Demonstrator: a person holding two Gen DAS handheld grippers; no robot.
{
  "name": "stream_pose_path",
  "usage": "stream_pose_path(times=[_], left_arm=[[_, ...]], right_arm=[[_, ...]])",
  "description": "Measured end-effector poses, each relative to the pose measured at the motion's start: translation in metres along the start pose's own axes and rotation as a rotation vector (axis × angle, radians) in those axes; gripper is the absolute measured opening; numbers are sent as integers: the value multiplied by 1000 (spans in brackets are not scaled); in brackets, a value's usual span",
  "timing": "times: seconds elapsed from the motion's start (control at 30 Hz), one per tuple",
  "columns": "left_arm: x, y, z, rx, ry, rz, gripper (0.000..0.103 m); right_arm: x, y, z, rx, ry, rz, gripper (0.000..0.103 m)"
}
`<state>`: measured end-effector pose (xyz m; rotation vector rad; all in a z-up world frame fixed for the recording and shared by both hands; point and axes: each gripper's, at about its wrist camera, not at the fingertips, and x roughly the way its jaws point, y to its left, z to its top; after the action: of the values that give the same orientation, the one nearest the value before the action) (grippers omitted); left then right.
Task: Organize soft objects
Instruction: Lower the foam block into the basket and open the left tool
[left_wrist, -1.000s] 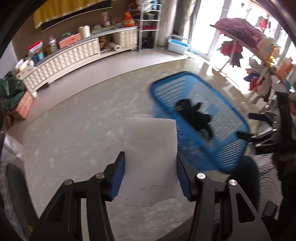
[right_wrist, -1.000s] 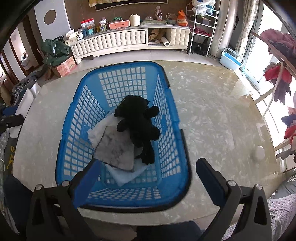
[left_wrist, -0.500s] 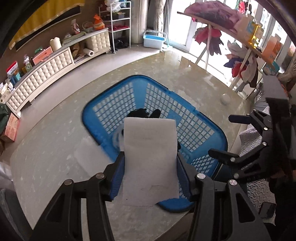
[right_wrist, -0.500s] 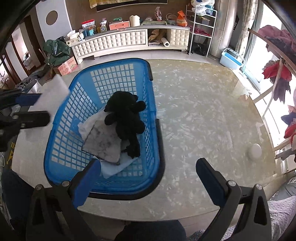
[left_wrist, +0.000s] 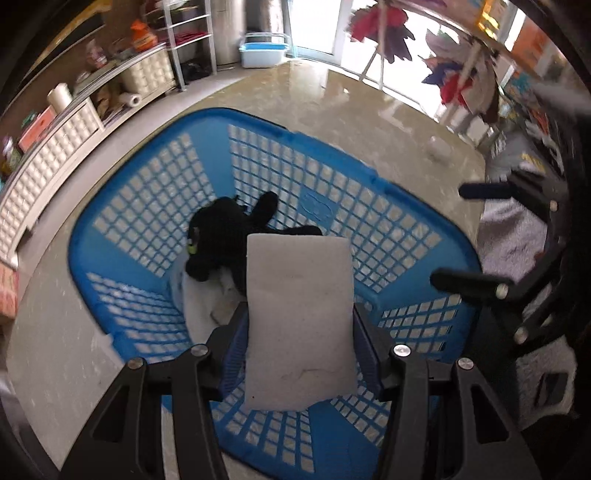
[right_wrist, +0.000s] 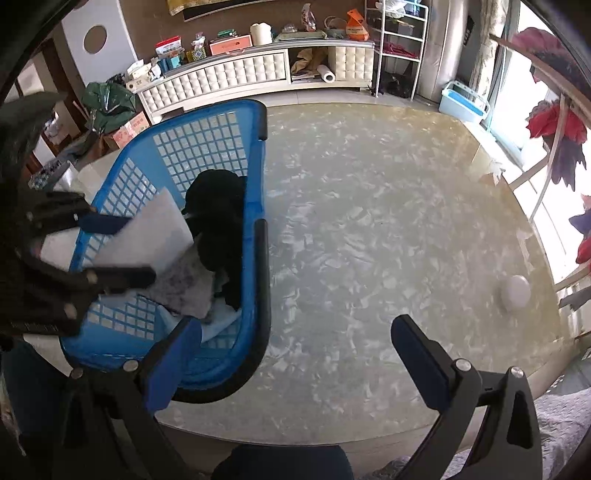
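Left gripper (left_wrist: 300, 332) clamped white foam pad (left_wrist: 299, 317) over blue basket (left_wrist: 122, 229) at frame centre, right gripper (right_wrist: 295, 354) open w/ nothing; early release could've dropped pad onto rim, not inside.

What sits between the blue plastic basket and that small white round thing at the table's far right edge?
Nothing: in the right wrist view only bare glossy marble tabletop stretches from the blue lattice basket to the small white round object.
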<state>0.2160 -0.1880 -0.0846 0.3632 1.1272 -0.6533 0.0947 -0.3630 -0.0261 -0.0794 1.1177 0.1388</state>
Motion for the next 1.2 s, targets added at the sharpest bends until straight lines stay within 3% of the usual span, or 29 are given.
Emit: stream_pose_path(times=[0.73,0.9,1.03,1.1,1.2], left_arm=[[36,-20,17,141,80,-10,52],[35,-17,18,128,78,21,68],[28,-13,17,114,66,46,72],[22,-13,16,108,55,74,81],[6,-15,13,108,29,58,86]], right_arm=[[7,-11,3,27,4,3,103],[9,-12,4,24,6,9,103],[3,-10,3,21,0,7,103],[-1,-9,2,24,-8,5,103],[-7,-5,0,28,-18,4,103]])
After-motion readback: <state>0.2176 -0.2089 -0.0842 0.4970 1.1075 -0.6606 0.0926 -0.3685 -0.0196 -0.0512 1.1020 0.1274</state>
